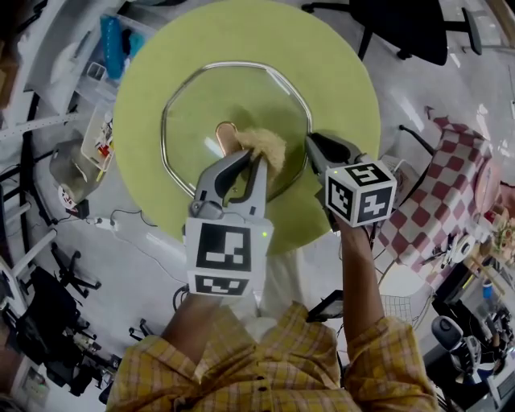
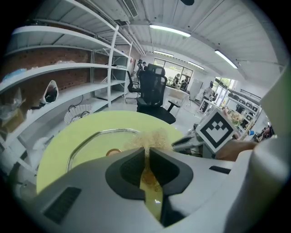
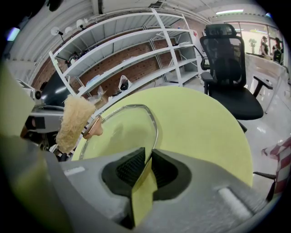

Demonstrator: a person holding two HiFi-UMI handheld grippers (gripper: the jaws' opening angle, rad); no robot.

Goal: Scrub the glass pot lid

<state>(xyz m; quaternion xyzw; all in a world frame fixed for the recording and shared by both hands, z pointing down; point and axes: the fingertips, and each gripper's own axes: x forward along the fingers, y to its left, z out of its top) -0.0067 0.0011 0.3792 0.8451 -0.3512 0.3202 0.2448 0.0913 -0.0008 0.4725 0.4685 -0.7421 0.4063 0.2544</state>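
While we hold the left gripper (image 1: 246, 159) (image 2: 148, 152) low over the table, its two grey jaws are pressed in on a tan, fibrous scrubbing pad (image 1: 267, 147) (image 2: 152, 138), which sticks out past the tips as a frayed tuft. We see the tuft sitting over the middle of the round glass pot lid with a metal rim (image 1: 208, 109) (image 2: 88, 145), just beside the lid's copper-coloured knob (image 1: 225, 129) (image 2: 113, 152). Whether the pad touches the glass we cannot tell.

Our right gripper (image 1: 311, 146) (image 3: 148, 155) comes in from the other side. Its jaws are pinched on the lid's metal rim at the edge nearest us, with the thin edge of the lid (image 3: 122, 132) running down between the dark ribbed pads. From that gripper's view the knob (image 3: 94, 129) and the pad (image 3: 72, 120) show at the far left, beyond the glass.

The lid is over a round, yellow-green table (image 1: 342, 88) (image 2: 57, 150) (image 3: 200, 123), well inside its edge; we cannot tell whether it lies flat.

Beyond the table stands a black mesh office chair (image 1: 410, 24) (image 2: 152, 88) (image 3: 227, 63). White metal shelving (image 2: 68, 68) (image 3: 127, 52) lines the wall. A red-and-white chequered cloth (image 1: 438, 193) lies off to our right. Our yellow plaid sleeves (image 1: 241, 370) fill the bottom of the head view.
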